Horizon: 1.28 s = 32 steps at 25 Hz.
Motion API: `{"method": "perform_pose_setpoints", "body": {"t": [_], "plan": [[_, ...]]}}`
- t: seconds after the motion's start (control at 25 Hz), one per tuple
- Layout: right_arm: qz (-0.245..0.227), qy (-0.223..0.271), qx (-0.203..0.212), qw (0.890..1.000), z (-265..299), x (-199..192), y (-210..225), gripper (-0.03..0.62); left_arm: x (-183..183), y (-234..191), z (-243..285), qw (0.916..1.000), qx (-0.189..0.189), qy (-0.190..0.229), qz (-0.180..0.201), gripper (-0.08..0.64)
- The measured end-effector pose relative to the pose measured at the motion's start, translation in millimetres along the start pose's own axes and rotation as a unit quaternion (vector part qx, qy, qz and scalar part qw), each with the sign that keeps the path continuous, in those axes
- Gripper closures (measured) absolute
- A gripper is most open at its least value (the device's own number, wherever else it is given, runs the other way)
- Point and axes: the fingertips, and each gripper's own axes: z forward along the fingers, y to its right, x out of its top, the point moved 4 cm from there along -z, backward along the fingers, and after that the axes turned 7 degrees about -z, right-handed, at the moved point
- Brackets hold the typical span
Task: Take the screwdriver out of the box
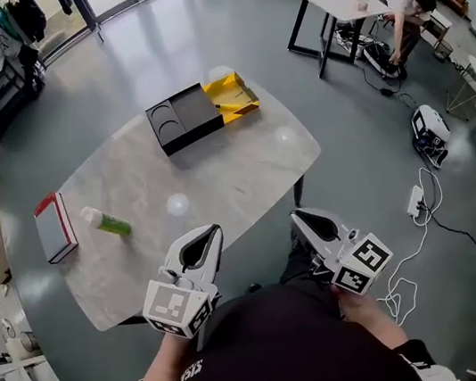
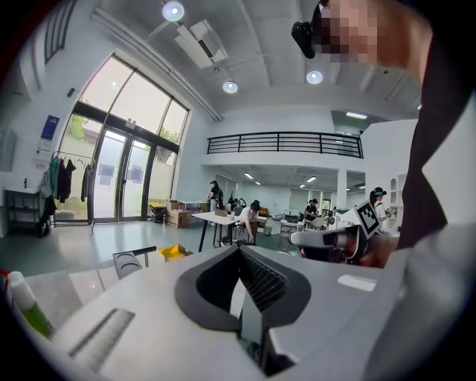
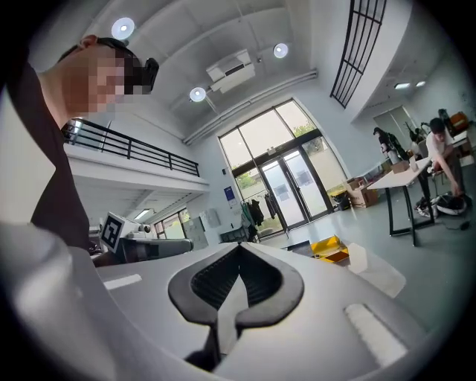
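the table top [image 1: 217, 175] is seen as smooth and glossy, marble-patterned, with lamp glare laid across it. the box [image 1: 185, 117] is finished in matt black, and the yellow tray [image 1: 238, 93] beside it is shiny. the bottle [image 1: 105, 222] looks like glossy green plastic. the left gripper [image 2: 239, 249] and right gripper [image 3: 239, 245] are cased in matt pale plastic, with ribbed black pads [image 2: 262, 279]. the floor [image 1: 149, 37] is polished grey.

The head view looks steeply down over the pale marbled counter [image 1: 217, 170]. Both gripper views sit low, facing level across it (each catches the far yellow box [image 2: 175, 253]).
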Motion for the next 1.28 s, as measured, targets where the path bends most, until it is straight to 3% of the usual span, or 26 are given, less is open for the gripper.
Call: {"method": "perform_pose_setpoints", "body": {"t": [0.28,0.52,0.92,1.08,1.28], "plan": [[0.004,-0.018,0.077,0.997,59,18,67,0.578,13,-32,55,0.9971,0.073,0.010,-0.017,0.558],[-0.006,-0.039,0.126,0.991,81,55,153,0.578,38,-33,132,0.9919,0.121,0.015,-0.034,0.558],[-0.012,-0.063,0.191,0.980,108,90,274,0.578,73,-33,234,0.9774,0.204,0.036,-0.043,0.558],[0.001,-0.071,0.200,0.977,127,88,299,0.578,74,-37,244,0.9709,0.229,0.038,-0.058,0.558],[0.010,-0.072,0.215,0.974,151,85,295,0.578,71,-49,235,0.9654,0.251,0.035,-0.062,0.558]]}}
